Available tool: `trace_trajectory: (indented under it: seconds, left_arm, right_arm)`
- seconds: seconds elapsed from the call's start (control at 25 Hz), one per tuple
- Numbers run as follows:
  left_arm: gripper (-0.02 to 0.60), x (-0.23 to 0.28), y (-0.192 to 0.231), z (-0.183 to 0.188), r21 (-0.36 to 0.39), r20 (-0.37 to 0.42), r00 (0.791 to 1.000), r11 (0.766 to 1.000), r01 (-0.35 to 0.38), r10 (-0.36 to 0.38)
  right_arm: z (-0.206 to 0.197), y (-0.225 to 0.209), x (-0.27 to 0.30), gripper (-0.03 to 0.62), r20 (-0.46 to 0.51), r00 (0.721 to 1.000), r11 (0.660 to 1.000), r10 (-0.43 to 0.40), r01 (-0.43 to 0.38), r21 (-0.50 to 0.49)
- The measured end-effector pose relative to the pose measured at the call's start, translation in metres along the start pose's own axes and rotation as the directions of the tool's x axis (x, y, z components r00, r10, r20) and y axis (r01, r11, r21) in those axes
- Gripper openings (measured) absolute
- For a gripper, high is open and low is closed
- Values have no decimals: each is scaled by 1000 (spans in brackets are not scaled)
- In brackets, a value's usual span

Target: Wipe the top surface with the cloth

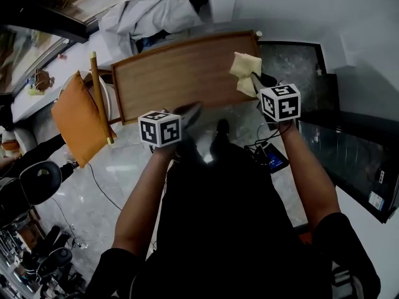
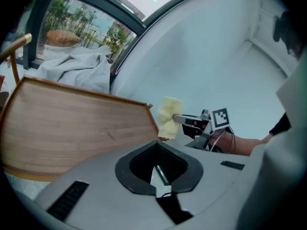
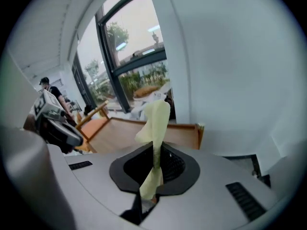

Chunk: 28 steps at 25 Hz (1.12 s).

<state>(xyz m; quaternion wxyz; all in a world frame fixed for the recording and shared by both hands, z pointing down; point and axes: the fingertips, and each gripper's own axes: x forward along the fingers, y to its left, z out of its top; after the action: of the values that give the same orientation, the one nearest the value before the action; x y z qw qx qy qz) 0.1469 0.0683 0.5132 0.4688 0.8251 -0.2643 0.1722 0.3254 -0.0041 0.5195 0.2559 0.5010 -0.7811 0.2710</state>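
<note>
The wooden table top (image 1: 187, 73) lies ahead of me, its near edge just past both grippers. My right gripper (image 1: 252, 83) is shut on a pale yellow cloth (image 1: 244, 72), holding it in the air over the table's right end. In the right gripper view the cloth (image 3: 153, 143) stands up from the right gripper (image 3: 154, 169) in a twisted strip, with the table (image 3: 124, 131) beyond. My left gripper (image 1: 190, 113) hovers at the table's near edge, shut and holding nothing. The left gripper view shows the left gripper (image 2: 158, 174), the table (image 2: 72, 128) and the cloth (image 2: 169, 116) off to the right.
A wooden chair with an orange cushion (image 1: 78, 117) stands at the table's left end. A heap of white fabric (image 1: 149, 8) lies beyond the far edge. A dark glass-fronted unit (image 1: 349, 161) runs along the right. Cables and a blue device (image 1: 274, 157) lie on the floor.
</note>
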Motion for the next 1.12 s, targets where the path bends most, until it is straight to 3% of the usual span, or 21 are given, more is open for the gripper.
trace_trajectory:
  seconds: [0.08,0.16,0.36,0.48,0.64,0.8,1.0,1.12]
  left_arm:
    - [8,-7,-3,14,23,32,999,1000,-7,6]
    - [8,-14,-9,28,47,68,998,999,-12,9]
    - [8,-45,-30,62,103,196,981,994,-20,0]
    - [8,-74,-51,81,157,295,954,988,-1,-46]
    - [8,-125,-81,101,259,407,905,966,19,-127]
    - [8,-185,-109,107,350,487,848,936,31,-210]
    - [8,-247,-132,98,437,537,789,898,43,-299]
    - [8,-283,-132,81,458,557,767,888,36,-318]
  right_arm:
    - [41,18,-21,32,136,988,997,70,-68,-21]
    - [80,33,-47,32,268,955,992,127,-114,-62]
    - [159,58,-115,32,518,820,969,244,-190,-156]
    - [192,73,-153,32,597,734,946,323,-261,-191]
    - [218,113,-193,32,621,659,905,425,-309,-292]
    - [223,152,-226,32,627,630,889,458,-311,-337]
    - [210,187,-261,32,623,644,896,444,-301,-327]
    - [193,210,-279,32,622,649,899,438,-309,-310]
